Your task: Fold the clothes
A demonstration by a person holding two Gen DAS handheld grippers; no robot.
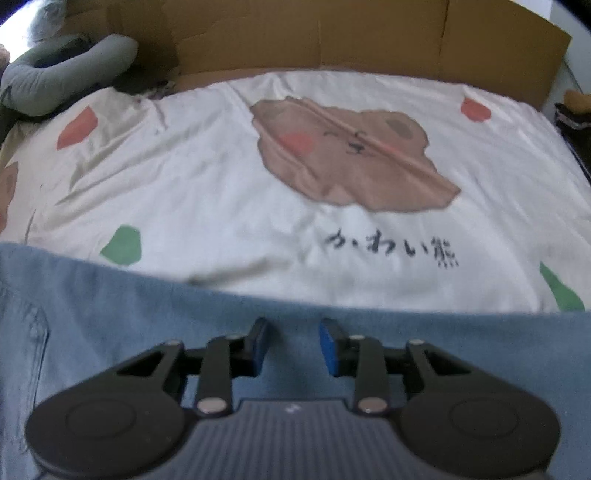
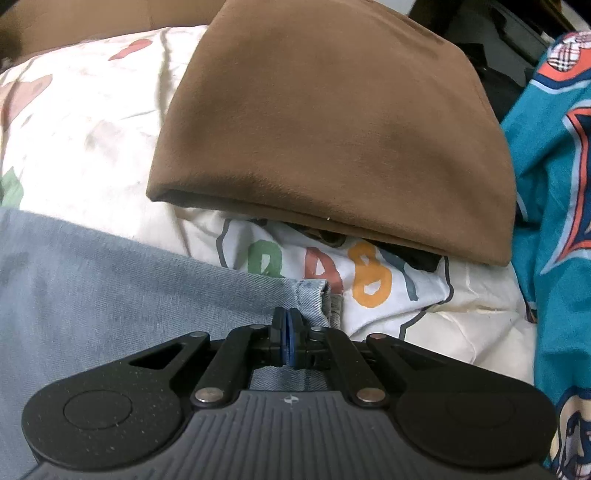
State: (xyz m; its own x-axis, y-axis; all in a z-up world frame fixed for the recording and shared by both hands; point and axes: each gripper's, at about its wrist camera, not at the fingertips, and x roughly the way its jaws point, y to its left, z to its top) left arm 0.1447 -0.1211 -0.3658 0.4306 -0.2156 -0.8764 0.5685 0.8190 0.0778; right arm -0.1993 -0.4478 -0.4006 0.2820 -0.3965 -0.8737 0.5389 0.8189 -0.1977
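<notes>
A light blue denim garment (image 1: 147, 317) lies spread across the near part of the bed. My left gripper (image 1: 295, 328) hovers over it, open, with a clear gap between its blue pads and no cloth in that gap. In the right wrist view the same denim (image 2: 110, 280) ends in a stitched hem corner (image 2: 314, 291). My right gripper (image 2: 289, 314) is shut there, its pads pinched on the denim just behind the hem.
The white bedsheet (image 1: 221, 166) carries a brown bear print and black lettering. A cardboard wall (image 1: 332, 33) backs the bed, with a grey padded roll (image 1: 66, 62) at far left. A folded brown garment (image 2: 332, 122) rests on a white lettered shirt (image 2: 369, 291); teal cloth (image 2: 554, 184) is on the right.
</notes>
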